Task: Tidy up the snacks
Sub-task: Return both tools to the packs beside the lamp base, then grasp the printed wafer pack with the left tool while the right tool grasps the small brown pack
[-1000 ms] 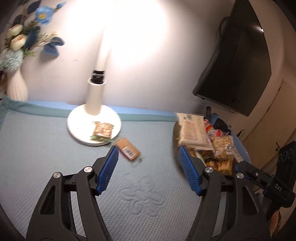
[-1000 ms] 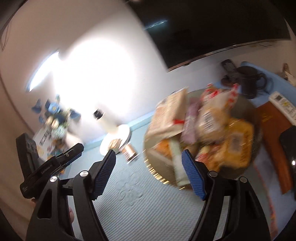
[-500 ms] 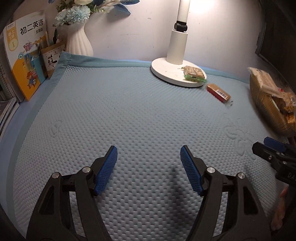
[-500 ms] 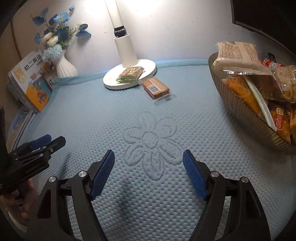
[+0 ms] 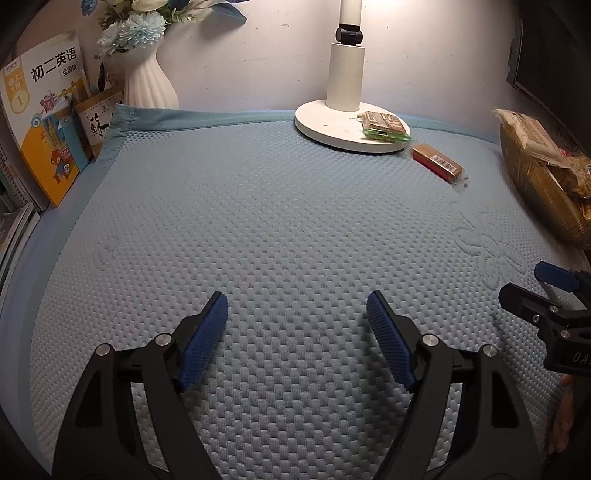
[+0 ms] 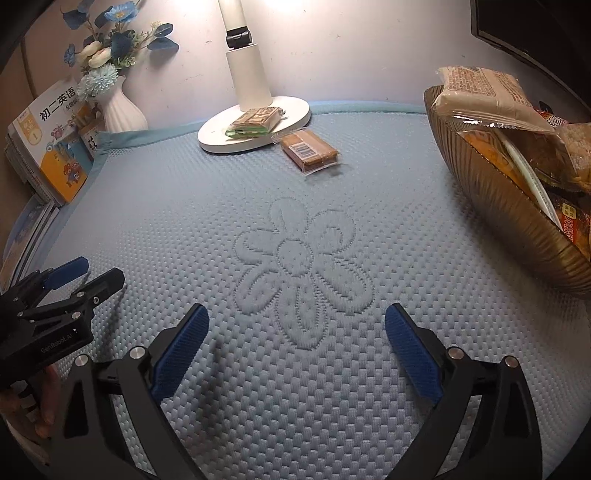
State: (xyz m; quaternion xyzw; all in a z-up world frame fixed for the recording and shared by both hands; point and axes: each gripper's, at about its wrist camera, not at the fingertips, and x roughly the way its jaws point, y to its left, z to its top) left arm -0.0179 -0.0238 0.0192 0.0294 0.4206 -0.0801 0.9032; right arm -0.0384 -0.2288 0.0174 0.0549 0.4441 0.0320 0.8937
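Observation:
A brown snack bar with a barcode [image 6: 309, 150] [image 5: 438, 166] lies on the blue mat just in front of the lamp base. A green-edged cracker pack [image 6: 255, 122] [image 5: 383, 125] rests on the white lamp base [image 6: 221, 136] [image 5: 332, 127]. At the right, a gold ribbed bowl [image 6: 495, 199] [image 5: 535, 184] is piled with snack packets, a beige pack [image 6: 480, 92] on top. My left gripper [image 5: 296, 314] is open and empty over the near mat. My right gripper [image 6: 297, 325] is open and empty near the embossed flower.
A white vase of blue flowers [image 5: 146, 79] and upright books [image 5: 44, 110] stand at the back left. A dark screen [image 6: 535, 29] hangs on the wall behind the bowl. The blue quilted mat [image 5: 277, 221] covers the table.
Both grippers have pulled back from the bowl and lamp and dropped low over the near mat. Since half a second ago they have hardly moved. Both stay open and empty.

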